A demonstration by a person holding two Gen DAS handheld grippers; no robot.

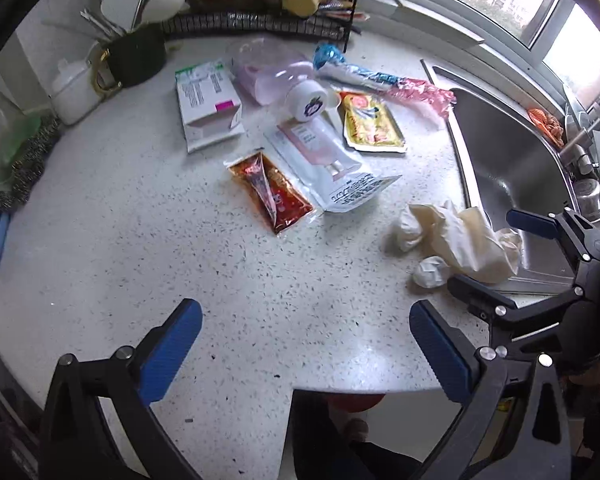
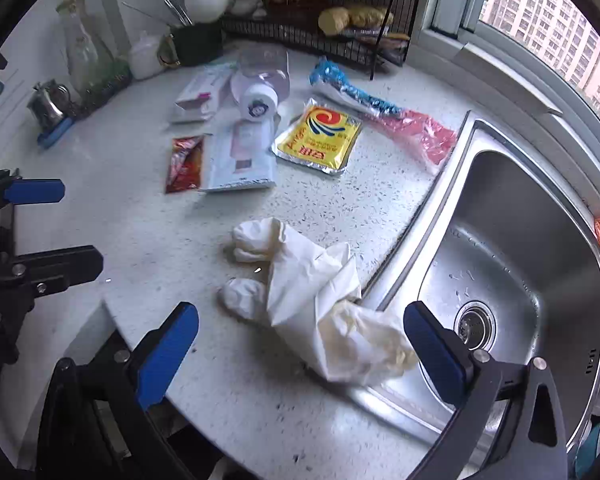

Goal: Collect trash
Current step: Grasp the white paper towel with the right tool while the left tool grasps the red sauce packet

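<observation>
Trash pile: several items lie scattered on the speckled white countertop [image 1: 140, 240], left of the sink [image 2: 520, 240].
Gloves: a crumpled cream glove bundle [image 2: 320, 300] lies nearest the grippers, its lower end draped over the sink rim; in the left wrist view it shows as the same heap [image 1: 460, 240] at the sink edge.
Red sauce packet: flat on the counter [image 1: 270, 194], touching the white pouch beside it; seen again at [image 2: 184, 164].
White pouch: a flat white and pink pouch [image 1: 328, 164] lies between the red packet and the yellow packet.
Yellow packet: flat [image 2: 320, 136], just beside the white pouch.
Bottle: a clear pink plastic bottle [image 1: 276, 76] lies on its side, white cap toward the camera.
Box: a white carton [image 1: 208, 104] lies left of the bottle.
Wrapper: a long blue and pink wrapper [image 2: 380, 108] reaches toward the sink corner.
Left gripper: [image 1: 304, 344] jaws spread wide, holding nothing, above bare counter.
Right gripper: [image 2: 300, 344] jaws spread wide, holding nothing, the glove bundle lying between its 2 fingers in view.
Background: a wire rack [image 1: 260, 4] and a dark utensil cup [image 1: 136, 56] stand at the back.
</observation>
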